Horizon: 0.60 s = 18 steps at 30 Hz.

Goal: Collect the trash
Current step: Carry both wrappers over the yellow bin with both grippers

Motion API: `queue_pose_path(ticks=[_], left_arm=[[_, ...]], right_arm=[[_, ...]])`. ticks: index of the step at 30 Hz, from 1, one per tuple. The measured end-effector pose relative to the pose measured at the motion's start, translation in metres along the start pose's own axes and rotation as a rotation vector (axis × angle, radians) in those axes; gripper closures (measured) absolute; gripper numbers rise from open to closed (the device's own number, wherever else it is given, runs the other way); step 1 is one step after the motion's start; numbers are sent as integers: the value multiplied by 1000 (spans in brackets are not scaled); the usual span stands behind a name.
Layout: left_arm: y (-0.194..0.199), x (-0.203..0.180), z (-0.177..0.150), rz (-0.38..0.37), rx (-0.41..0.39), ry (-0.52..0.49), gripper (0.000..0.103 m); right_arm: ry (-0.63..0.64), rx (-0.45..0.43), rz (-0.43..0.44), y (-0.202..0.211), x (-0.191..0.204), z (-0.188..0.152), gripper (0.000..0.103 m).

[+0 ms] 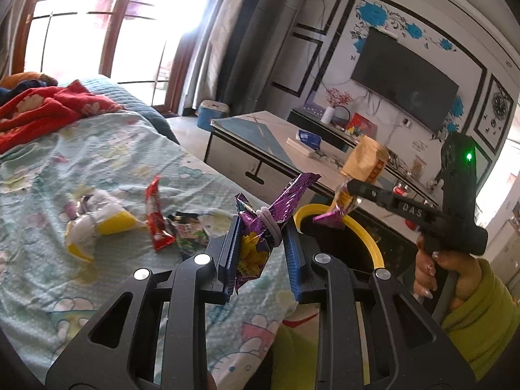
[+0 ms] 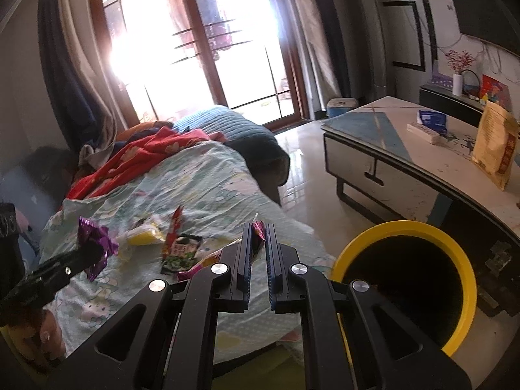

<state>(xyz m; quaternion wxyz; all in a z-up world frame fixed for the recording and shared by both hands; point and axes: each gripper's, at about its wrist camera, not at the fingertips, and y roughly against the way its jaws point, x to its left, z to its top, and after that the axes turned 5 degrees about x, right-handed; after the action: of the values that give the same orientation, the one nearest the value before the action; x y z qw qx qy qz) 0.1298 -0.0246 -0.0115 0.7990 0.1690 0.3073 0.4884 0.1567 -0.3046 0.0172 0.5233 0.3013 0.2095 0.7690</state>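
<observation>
My left gripper (image 1: 262, 224) is shut on a crumpled purple snack wrapper (image 1: 289, 195) with a hair tie wound round it, held over the bed's edge. To its right my right gripper (image 1: 349, 185) is shut on a yellow and purple wrapper (image 1: 341, 201) that hangs above the yellow-rimmed black bin (image 1: 369, 232). In the right wrist view the right gripper (image 2: 258, 227) pinches that wrapper (image 2: 201, 265), with the bin (image 2: 357, 243) to the lower right. The left gripper (image 2: 94, 250) with its purple wrapper (image 2: 97, 240) shows at the left. A red wrapper (image 1: 156, 221), a green and black wrapper (image 1: 188, 234) and yellow-white packaging (image 1: 97, 227) lie on the bedsheet.
A low coffee table (image 1: 276, 136) stands beyond the bin with a tall yellow bag (image 2: 494, 149) and a blue packet (image 2: 432, 118) on it. A red blanket (image 1: 48, 110) is bunched at the bed's far end. A hand in a green sleeve (image 1: 471, 292) holds the right gripper.
</observation>
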Motion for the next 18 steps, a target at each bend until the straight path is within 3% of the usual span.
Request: queue_pose_path(ticks=[18], left_arm=[[-42, -51, -8, -69, 83, -79, 84]], right_arm=[[-107, -70, -132, 24, -71, 3, 95]])
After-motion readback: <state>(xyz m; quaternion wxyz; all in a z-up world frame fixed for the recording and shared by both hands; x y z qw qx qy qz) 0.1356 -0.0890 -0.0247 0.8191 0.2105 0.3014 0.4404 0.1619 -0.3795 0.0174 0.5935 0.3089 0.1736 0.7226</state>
